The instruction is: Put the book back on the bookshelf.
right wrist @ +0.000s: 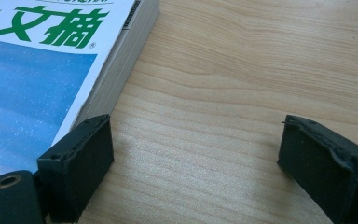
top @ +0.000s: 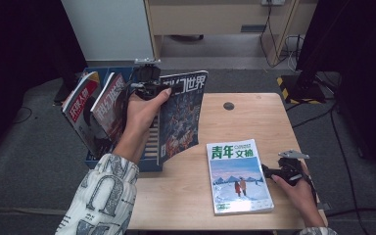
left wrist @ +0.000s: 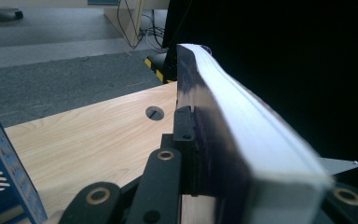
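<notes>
My left gripper (top: 152,88) is shut on the top edge of a dark magazine (top: 181,115) and holds it upright beside the blue rack (top: 127,164). In the left gripper view the black jaws clamp the magazine (left wrist: 242,140), whose white page edges run away from the camera. A second magazine with a snowy blue cover (top: 238,176) lies flat on the wooden table (top: 186,191). Just right of it, my right gripper (top: 269,172) rests low on the table, open. In the right gripper view its fingers (right wrist: 81,163) stand wide apart over bare wood, next to the flat magazine (right wrist: 42,79).
Two more magazines (top: 95,110) stand tilted in the blue rack at the table's left. A round cable hole (top: 229,105) sits at the back of the table. Cables and a black stand (top: 306,88) lie on the floor at the right.
</notes>
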Demonstrator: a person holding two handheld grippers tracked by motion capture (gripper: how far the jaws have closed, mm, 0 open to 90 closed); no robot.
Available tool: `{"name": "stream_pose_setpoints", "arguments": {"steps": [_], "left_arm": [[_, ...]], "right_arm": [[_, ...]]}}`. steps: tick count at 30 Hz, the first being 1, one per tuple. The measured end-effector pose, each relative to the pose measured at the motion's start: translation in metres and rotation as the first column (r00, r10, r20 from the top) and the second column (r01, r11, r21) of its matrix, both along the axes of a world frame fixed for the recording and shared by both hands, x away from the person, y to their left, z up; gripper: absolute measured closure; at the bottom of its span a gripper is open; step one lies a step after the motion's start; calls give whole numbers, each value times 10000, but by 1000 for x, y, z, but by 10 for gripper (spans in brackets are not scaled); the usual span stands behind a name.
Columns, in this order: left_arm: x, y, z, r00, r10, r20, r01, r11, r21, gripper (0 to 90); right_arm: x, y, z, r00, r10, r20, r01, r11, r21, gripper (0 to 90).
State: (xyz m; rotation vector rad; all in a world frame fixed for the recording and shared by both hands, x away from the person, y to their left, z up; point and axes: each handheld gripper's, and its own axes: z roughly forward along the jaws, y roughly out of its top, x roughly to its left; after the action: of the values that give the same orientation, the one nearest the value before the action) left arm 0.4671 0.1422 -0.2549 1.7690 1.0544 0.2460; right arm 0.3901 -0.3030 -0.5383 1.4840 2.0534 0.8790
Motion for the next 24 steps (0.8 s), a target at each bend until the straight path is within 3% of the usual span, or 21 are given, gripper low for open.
{"name": "stream_pose_setpoints", "arguments": {"steps": [24], "left_arm": [[-4,19,3,9997,237,27,-237,9997,-78,822]], "right_arm": [[0,1,0,10000,-57,6,57,10000,34,100]]}}
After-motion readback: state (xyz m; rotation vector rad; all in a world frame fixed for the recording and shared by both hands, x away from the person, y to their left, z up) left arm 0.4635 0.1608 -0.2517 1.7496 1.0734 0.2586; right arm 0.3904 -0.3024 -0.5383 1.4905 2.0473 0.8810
